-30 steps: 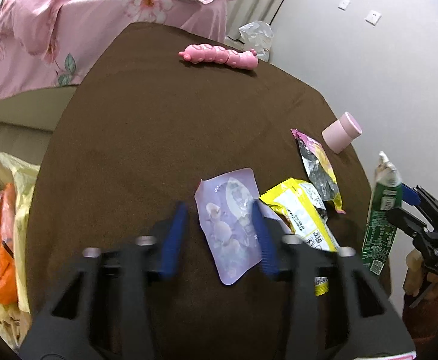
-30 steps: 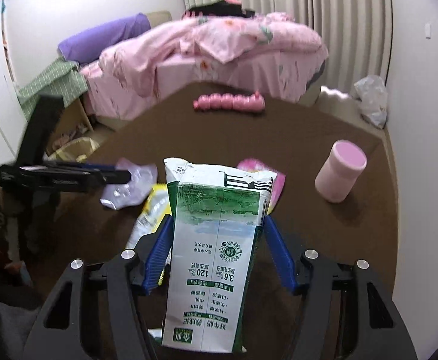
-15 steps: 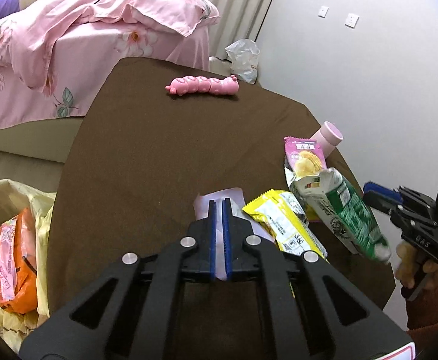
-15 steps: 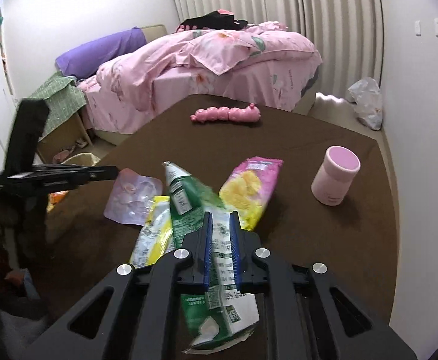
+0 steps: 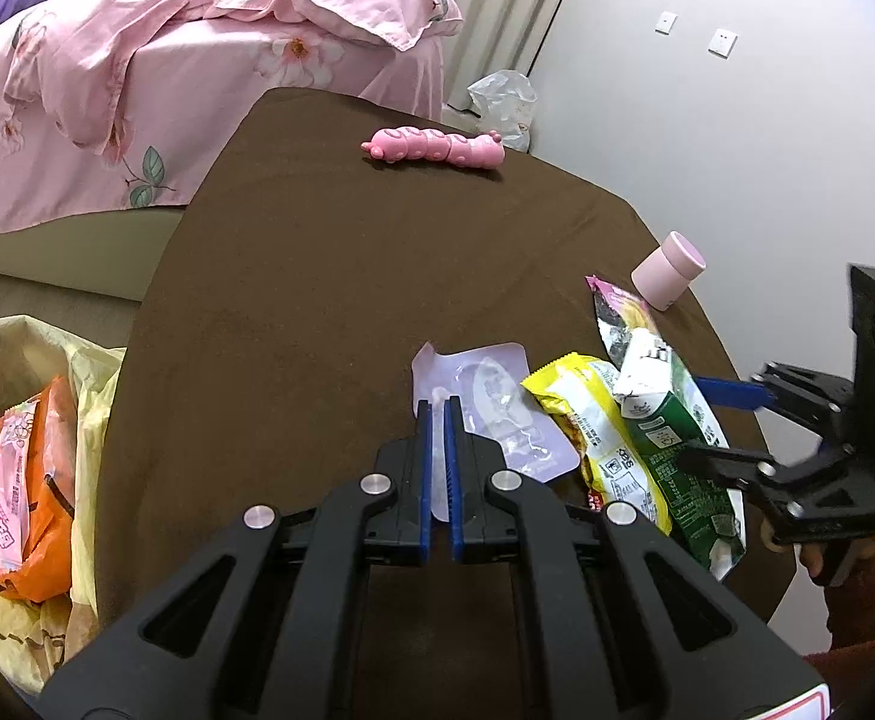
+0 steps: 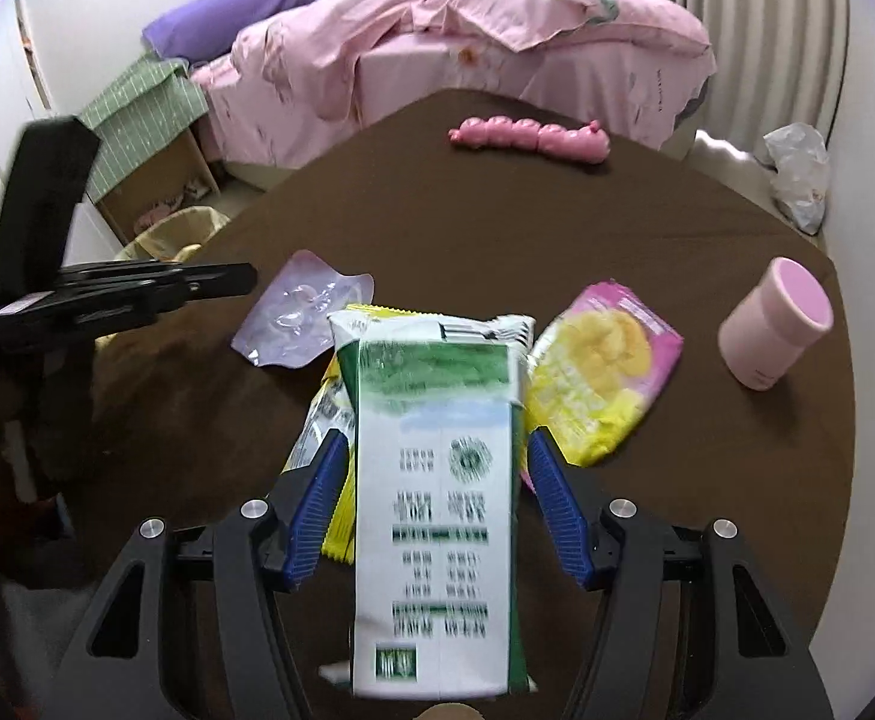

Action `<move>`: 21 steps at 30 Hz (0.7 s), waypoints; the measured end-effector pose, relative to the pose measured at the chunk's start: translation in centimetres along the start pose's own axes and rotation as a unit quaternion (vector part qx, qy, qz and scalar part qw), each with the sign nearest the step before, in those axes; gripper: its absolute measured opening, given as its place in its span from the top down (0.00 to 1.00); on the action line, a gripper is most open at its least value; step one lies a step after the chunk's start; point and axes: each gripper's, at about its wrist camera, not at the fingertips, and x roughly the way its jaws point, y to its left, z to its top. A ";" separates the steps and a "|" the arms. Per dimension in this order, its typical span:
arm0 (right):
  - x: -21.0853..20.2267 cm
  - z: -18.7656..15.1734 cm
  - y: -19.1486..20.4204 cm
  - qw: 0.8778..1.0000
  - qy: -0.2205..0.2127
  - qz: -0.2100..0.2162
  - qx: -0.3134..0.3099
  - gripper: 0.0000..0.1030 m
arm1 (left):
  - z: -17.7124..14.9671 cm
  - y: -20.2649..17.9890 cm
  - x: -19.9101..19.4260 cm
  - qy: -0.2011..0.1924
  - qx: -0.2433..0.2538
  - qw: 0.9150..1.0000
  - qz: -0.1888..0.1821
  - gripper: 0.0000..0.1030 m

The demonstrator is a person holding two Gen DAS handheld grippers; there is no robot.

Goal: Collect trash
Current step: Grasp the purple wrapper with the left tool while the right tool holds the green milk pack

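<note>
My left gripper [image 5: 437, 408] is shut on the near edge of a lilac pouch [image 5: 497, 414] that lies flat on the brown table [image 5: 317, 270]. To its right a green and white milk carton [image 5: 671, 438] leans on a yellow wrapper [image 5: 593, 432]. My right gripper [image 6: 435, 438] straddles the carton [image 6: 437, 480]. Its jaws are opening, with a slim gap at the left pad. A pink and yellow chip bag [image 6: 599, 372] lies just behind the carton. The lilac pouch [image 6: 302, 318] and left gripper [image 6: 245, 279] show at the left of the right wrist view.
A yellowish trash bag [image 5: 95, 372] holding an orange wrapper [image 5: 17, 468] hangs open off the table's left edge. A pink cup [image 6: 773, 324] stands at the right. A pink caterpillar toy [image 5: 437, 147] lies at the far edge, with a pink bed [image 5: 167, 60] beyond.
My left gripper closed on the lilac pouch's edge. My right gripper pinched the carton narrow, then spread wide around it again, and the carton tipped down onto the wrappers.
</note>
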 end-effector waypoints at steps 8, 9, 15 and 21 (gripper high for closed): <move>-3.5 0.5 0.5 0.997 -0.082 0.008 -0.012 0.46 | 0.0 0.0 -0.6 -0.005 0.005 1.000 -0.019 0.79; -4.6 0.4 0.4 0.995 -0.102 0.006 -0.009 0.46 | 0.2 0.0 -0.5 -0.007 0.003 1.000 -0.016 0.76; -6.8 0.7 -0.1 0.989 -0.146 -0.003 0.000 0.47 | 1.5 -0.2 2.1 0.009 0.010 1.000 0.012 0.75; -7.1 0.9 -0.4 0.989 -0.151 0.001 0.005 0.47 | 1.5 -0.8 3.4 0.026 0.024 0.999 0.028 0.92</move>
